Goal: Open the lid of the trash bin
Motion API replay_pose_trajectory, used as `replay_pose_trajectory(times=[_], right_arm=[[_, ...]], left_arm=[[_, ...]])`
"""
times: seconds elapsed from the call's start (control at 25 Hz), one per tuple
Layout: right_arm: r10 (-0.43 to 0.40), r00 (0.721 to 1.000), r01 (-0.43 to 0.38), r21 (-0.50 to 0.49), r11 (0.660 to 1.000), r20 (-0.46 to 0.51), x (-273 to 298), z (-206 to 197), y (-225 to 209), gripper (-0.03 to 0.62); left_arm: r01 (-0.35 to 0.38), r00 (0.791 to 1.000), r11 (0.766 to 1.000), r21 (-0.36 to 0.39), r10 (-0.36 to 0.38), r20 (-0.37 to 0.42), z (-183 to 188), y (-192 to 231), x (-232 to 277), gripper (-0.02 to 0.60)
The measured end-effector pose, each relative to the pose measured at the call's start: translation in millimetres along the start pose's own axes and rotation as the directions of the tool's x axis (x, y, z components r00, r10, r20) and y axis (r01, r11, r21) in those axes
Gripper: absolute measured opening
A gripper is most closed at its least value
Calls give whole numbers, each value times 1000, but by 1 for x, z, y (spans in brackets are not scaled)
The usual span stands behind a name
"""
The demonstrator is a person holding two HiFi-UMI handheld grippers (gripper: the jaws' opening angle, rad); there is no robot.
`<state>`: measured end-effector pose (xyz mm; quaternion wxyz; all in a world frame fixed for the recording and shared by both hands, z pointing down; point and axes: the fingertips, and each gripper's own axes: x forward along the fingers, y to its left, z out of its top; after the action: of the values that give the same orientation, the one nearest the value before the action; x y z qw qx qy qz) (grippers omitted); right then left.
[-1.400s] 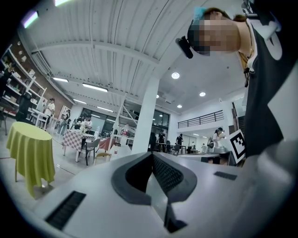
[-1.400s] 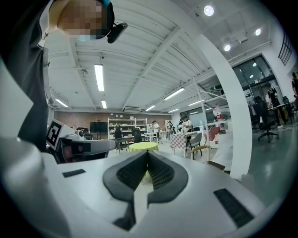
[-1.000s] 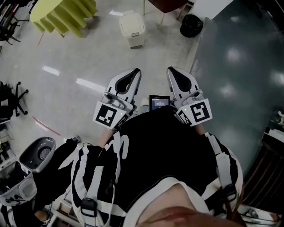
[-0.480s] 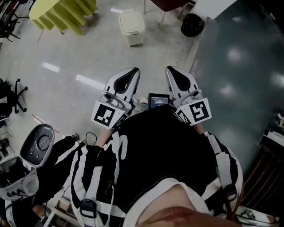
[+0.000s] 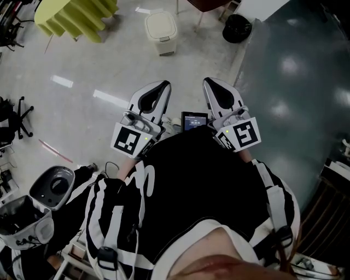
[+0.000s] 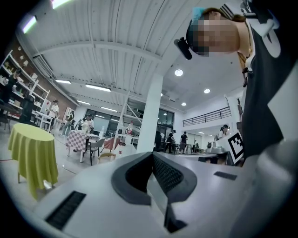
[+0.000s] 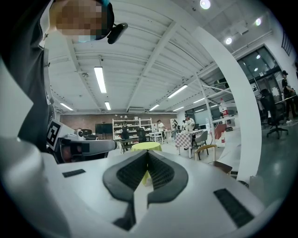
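The trash bin [image 5: 162,31] is a small cream box with a rounded lid that lies closed; it stands on the pale floor at the top of the head view, well ahead of both grippers. My left gripper [image 5: 162,86] and right gripper [image 5: 209,83] are held side by side close to the person's chest, pointing forward. Both are shut with nothing between the dark pads. In the left gripper view the left gripper [image 6: 151,156] points out across a large hall, jaws meeting at the tip. The right gripper [image 7: 147,154] looks the same. Neither gripper view shows the bin.
A yellow-green draped table [image 5: 76,16] stands left of the bin, and a black round bin [image 5: 236,30] to its right. A small screen [image 5: 194,121] sits between the grippers. A grey device [image 5: 52,187] lies at lower left. Dark flooring [image 5: 295,82] covers the right side.
The bin and the floor have slid slightly up and left in the head view. Both grippers sit a little higher. The grey device at lower left has shifted.
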<state>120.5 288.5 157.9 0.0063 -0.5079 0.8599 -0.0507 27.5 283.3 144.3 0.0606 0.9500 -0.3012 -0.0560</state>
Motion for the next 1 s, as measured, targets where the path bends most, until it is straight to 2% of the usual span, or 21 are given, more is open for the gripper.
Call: replay_pose_trajectory(times=[0.32, 1.0], right_arm=[[15, 1000, -15, 16, 1000, -8, 14, -3, -2, 9], [-16, 1000, 17, 34, 999, -26, 55, -10, -22, 9]], left_arm=[[-27, 1000, 1000, -9, 27, -13, -2, 13, -1, 8], [-7, 999, 999, -38, 6, -32, -9, 55, 21, 8]])
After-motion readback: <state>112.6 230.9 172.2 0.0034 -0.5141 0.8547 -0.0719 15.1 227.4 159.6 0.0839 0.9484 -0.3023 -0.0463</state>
